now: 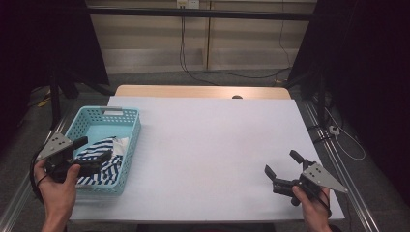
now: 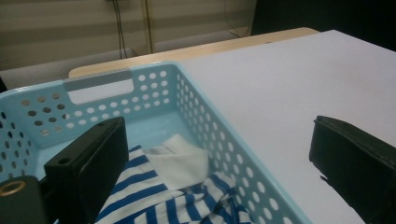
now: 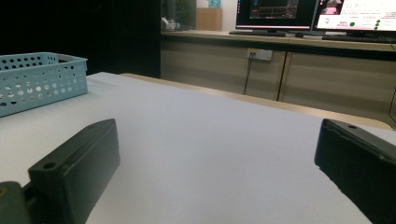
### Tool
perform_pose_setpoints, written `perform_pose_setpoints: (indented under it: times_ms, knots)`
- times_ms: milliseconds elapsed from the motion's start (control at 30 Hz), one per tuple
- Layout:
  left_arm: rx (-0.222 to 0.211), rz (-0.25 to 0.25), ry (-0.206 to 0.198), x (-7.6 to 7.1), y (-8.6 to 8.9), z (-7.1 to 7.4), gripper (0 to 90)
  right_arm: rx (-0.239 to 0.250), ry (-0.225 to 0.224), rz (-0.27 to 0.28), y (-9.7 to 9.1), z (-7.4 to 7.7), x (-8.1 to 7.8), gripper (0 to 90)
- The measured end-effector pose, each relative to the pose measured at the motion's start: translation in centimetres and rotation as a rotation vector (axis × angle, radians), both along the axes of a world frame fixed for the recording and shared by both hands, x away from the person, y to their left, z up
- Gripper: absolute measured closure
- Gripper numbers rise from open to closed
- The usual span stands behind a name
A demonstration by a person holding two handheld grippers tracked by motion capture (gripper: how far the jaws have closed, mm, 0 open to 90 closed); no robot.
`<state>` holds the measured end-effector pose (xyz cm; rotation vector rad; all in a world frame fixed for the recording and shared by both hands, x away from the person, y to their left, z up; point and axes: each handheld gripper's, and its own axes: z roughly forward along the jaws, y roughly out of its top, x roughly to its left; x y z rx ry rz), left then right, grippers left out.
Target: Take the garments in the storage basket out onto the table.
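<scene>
Lying crumpled in the basket (image 1: 131,126), the shirt (image 1: 104,164) looks already put away, so the placing seems done and only the drawing back of the hands appears left. The left hand-held gripper (image 1: 94,149) hangs over the basket's near end with its jaws spread, pinching nothing; one jaw sits above the cloth, the other out past the rim. The right hand-held gripper (image 1: 280,163) rests low over the bare desk (image 1: 212,140), well apart from the basket, jaws likewise wide and empty. The shirt is soft knit, blue and white stripes with a plain white collar. The basket is pale blue rigid plastic, rectangular, its walls pierced with round holes and a slot handle. The desk's cover is smooth, matt, white
</scene>
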<state>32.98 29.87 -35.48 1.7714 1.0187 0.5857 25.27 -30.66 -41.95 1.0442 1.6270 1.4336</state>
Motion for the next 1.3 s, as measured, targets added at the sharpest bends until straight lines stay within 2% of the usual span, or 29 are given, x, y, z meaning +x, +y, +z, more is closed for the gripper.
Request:
perform_pose_setpoints:
  times_ms: [133,200,333,367,400,433,533,600,667,700,733,767,833,867,900,967,1067,1167,1200,1267,1300]
  knots:
    - [0.029,0.016,0.017,0.6,0.5,0.0,3.3,0.004,0.003,-0.001,0.0,0.0,0.0,0.0]
    - [0.04,0.022,0.039,1.0,0.9,0.1,3.1,0.002,0.003,0.003,0.1,0.0,0.1,0.0]
    - [0.038,0.033,0.127,2.0,1.4,0.3,4.0,0.008,0.009,0.008,0.3,0.0,0.2,0.0]
    - [0.071,0.026,0.175,2.6,1.7,0.3,4.0,0.004,0.007,0.008,0.3,0.0,0.3,0.0]
    - [0.072,0.024,0.203,2.8,1.8,0.3,4.4,0.002,0.008,0.009,0.3,-0.1,0.4,0.0]
    - [0.072,0.024,0.203,2.8,1.8,0.3,5.6,0.002,0.008,0.009,0.3,-0.1,0.4,0.0]
    - [0.089,0.026,0.256,3.6,2.2,0.2,7.6,-0.004,0.008,0.014,0.3,-0.1,0.3,0.0]
    - [0.106,0.044,0.254,4.0,2.3,-0.1,7.6,0.001,0.008,0.014,0.3,-0.1,0.3,0.0]
    - [0.117,0.025,0.298,4.4,2.3,-0.7,7.6,0.001,0.009,0.013,0.3,-0.1,0.3,0.0]
    - [0.117,0.025,0.298,4.4,2.3,-0.7,7.6,-0.001,0.009,0.014,0.3,-0.1,0.3,0.0]
    - [0.151,0.025,0.322,4.8,2.2,-1.1,7.6,0.001,0.01,0.014,0.3,-0.1,0.3,0.0]
    - [0.168,0.025,0.337,5.1,2.1,-1.5,7.5,0.0,0.01,0.015,0.3,-0.1,0.3,0.0]
    - [0.183,0.007,0.38,5.6,1.9,-1.9,5.6,-0.004,0.009,0.018,0.3,-0.1,0.3,0.0]
    - [0.183,0.007,0.38,5.6,1.9,-1.9,5.2,-0.004,0.009,0.018,0.3,-0.1,0.3,0.0]
    - [0.203,-0.002,0.397,6.0,1.8,-2.2,5.7,-0.003,0.011,0.016,0.3,-0.1,0.3,0.0]
    - [0.21,-0.003,0.44,6.5,1.5,-2.4,5.8,-0.007,0.013,0.012,0.3,-0.1,0.3,0.0]
    - [0.196,0.018,0.444,6.8,1.4,-2.5,8.0,-0.007,0.01,0.012,0.3,-0.1,0.3,0.0]
    - [0.214,0.018,0.441,7.3,1.3,-2.8,7.4,-0.009,0.009,0.012,0.2,-0.1,0.3,0.0]
    - [0.264,0.004,0.457,7.7,1.2,-3.2,6.6,-0.004,0.012,0.012,0.3,-0.1,0.3,0.0]
    - [0.29,0.006,0.479,8.2,1.1,-3.5,6.7,-0.008,0.015,0.017,0.3,-0.1,0.3,0.0]
    - [0.29,0.006,0.479,8.2,1.1,-3.5,7.3,-0.01,0.019,0.015,0.3,-0.1,0.3,0.0]
